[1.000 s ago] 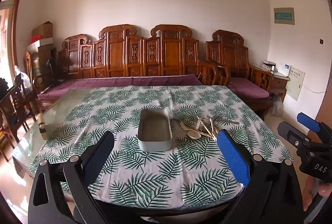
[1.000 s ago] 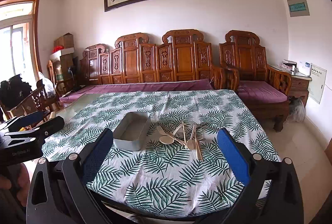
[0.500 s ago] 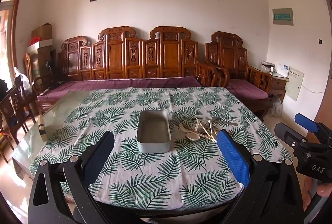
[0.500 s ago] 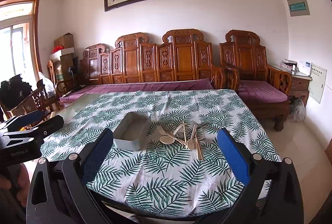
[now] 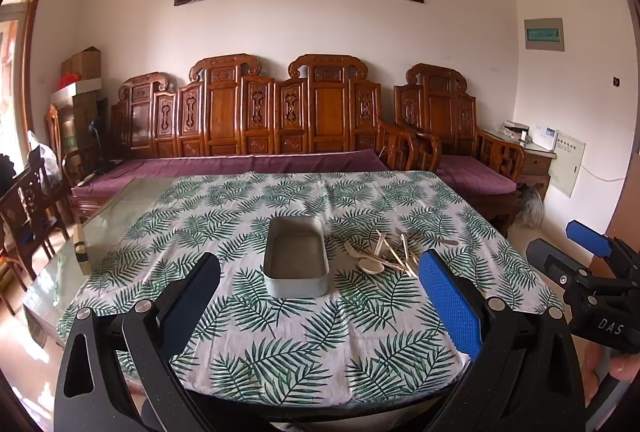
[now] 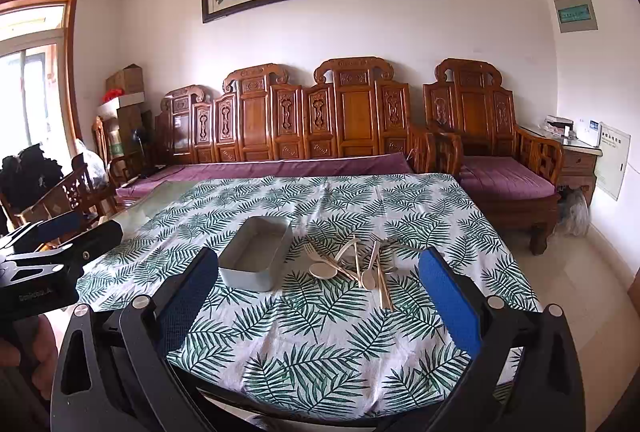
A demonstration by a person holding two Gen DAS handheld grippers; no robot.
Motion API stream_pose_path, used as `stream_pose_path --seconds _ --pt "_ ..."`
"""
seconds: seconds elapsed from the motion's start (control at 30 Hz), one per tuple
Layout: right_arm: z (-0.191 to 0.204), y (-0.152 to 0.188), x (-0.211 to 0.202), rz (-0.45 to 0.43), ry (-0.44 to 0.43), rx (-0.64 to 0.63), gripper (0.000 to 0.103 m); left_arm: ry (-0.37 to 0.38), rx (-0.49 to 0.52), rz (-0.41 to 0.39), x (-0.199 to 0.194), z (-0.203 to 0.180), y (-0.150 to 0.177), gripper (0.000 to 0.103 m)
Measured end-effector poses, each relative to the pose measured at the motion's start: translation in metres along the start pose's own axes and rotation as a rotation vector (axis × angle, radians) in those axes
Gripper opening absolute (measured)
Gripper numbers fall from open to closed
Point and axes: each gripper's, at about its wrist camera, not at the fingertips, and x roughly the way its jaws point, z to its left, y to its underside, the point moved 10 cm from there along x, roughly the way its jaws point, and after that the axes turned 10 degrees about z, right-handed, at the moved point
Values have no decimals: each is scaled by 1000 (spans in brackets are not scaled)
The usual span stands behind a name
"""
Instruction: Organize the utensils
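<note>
Right now, both hand-held grippers are held up in the air near the front edge of the bench [image 5: 132,199], and nothing is touched by them. The left hand-held gripper [image 5: 318,286] is spread wide, with nothing between its blue pads. The right hand-held gripper [image 6: 318,286] is spread wide too, and nothing is held in it.

A cloth with green leaves [image 5: 320,352] is laid over most of the bench. A grey tray [image 5: 296,262] is set on the cloth near the middle. No utensil can be seen inside it. Just to the right of the tray, a small pile of pale utensils [image 6: 356,266] is found lying flat on the cloth. Spoons, a fork and thin sticks are mixed and crossed over each other in the pile. The pile is close to the tray but is not touching it.

A long wooden sofa [image 6: 320,119] with purple cushions is seen behind the bench.
</note>
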Motion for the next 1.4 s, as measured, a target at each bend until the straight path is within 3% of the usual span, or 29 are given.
stream_pose_path --seconds 1.03,1.4 --pt "1 -1 -3 -2 -1 1 101 0 4 0 2 -4 4 96" --pt "-4 5 8 19 9 2 101 2 2 34 22 4 14 96"
